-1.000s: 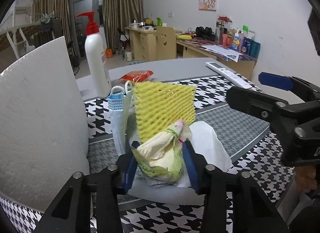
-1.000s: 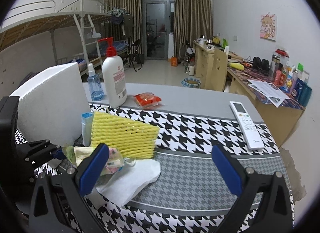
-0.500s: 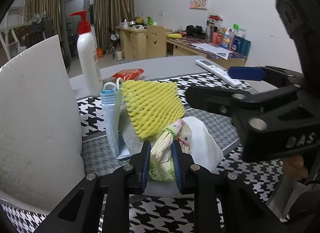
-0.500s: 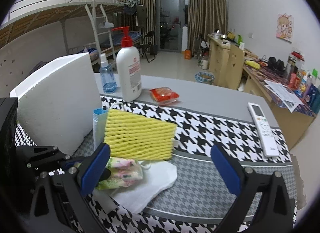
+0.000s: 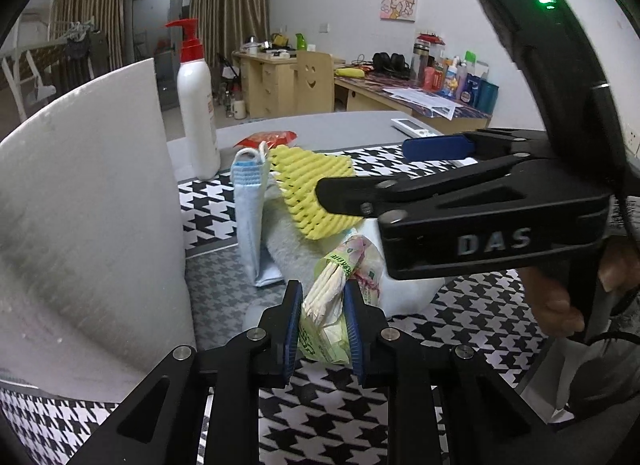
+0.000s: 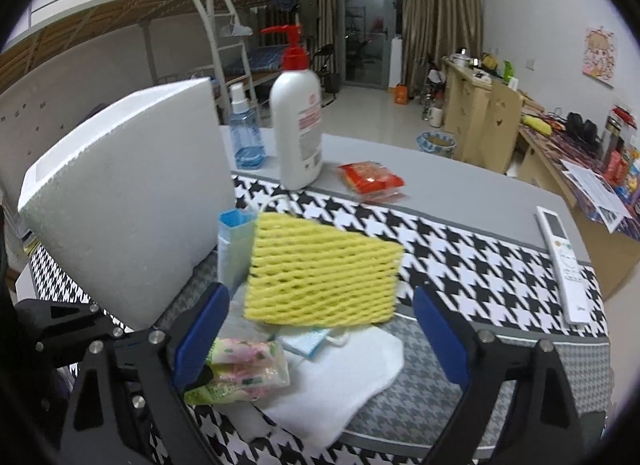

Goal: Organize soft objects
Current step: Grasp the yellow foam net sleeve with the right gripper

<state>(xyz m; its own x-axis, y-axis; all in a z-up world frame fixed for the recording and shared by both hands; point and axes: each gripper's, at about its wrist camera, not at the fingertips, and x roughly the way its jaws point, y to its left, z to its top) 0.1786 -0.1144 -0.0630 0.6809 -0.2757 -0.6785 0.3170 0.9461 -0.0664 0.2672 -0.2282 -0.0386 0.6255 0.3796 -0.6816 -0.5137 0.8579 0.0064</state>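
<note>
My left gripper (image 5: 322, 325) is shut on a green and pink tissue pack (image 5: 332, 305), squeezing it; the pack also shows in the right wrist view (image 6: 244, 373). A yellow foam net (image 6: 324, 271) leans over a blue face mask (image 6: 234, 249) and a white cloth (image 6: 348, 373). My right gripper (image 6: 320, 341) is open and empty, its blue pads either side of the net's lower edge. In the left wrist view the right gripper (image 5: 436, 169) crosses in front of the net (image 5: 310, 189) and mask (image 5: 250, 217).
A white foam box (image 6: 120, 193) stands at the left. A pump bottle (image 6: 298, 121), a blue spray bottle (image 6: 244, 133), a red snack packet (image 6: 370, 179) and a remote (image 6: 562, 253) lie farther back on the houndstooth mat (image 6: 460, 249).
My left gripper closed on the tissue pack and squeezed it narrow. My right gripper moved forward and left toward the yellow net, staying open.
</note>
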